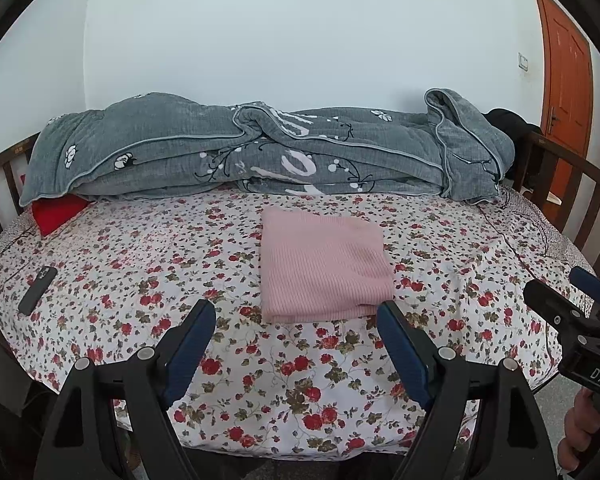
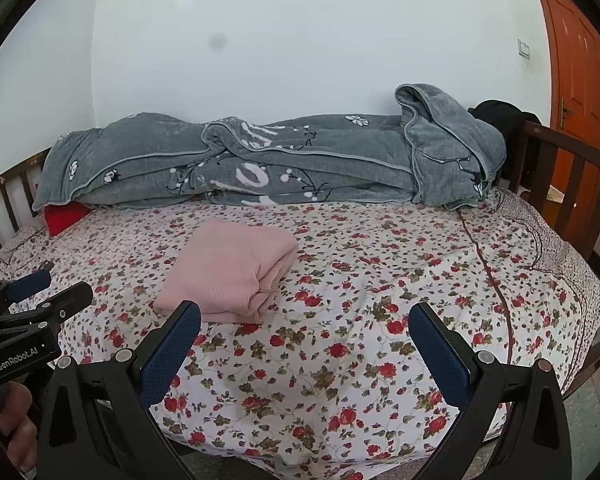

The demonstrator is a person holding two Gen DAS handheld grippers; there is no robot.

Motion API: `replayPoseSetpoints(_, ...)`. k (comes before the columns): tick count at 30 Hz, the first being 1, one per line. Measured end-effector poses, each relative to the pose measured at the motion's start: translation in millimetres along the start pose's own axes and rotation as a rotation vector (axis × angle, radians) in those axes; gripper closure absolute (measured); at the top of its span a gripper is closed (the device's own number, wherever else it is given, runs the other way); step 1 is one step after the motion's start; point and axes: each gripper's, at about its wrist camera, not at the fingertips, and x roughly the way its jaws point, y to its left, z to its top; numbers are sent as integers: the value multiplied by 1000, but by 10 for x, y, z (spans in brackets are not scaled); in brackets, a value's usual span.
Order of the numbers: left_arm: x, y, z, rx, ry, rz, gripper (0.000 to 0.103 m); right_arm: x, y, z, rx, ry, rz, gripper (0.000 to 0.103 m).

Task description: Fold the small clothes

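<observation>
Two hand-held claws hover over the near edge of a bed [image 1: 340, 380] with a floral sheet. The left claw [image 1: 296, 316] is released, jaws spread wide with nothing between them. The right claw [image 2: 304, 320] is likewise released and empty.

A pink garment [image 1: 324, 268] lies just ahead of the left claw, ahead and to the left of the right claw. It already sits as a neat folded rectangle, with layered edges showing on its right side, so the folding looks finished or nearly so. Any next move would likely be a last tuck or setting it aside, starting from a grip on its near edge.

Bare sheet surrounds the garment. A grey quilt [image 1: 260, 152] lies far ahead, a phone [image 1: 38, 290] far left of the left claw, wooden rails [image 2: 572, 184] far right of the right claw.
</observation>
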Motion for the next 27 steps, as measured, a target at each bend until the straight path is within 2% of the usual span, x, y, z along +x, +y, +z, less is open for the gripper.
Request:
replayPoseSetpoints(25,-128,-32,33,-9,-33,-14,20,-105,34,1,-1,-20,2,1)
replayPoseSetpoints(27,-129,-22,25,-10,-28,-37,20,-116,36,-2,-2,-24,4,1)
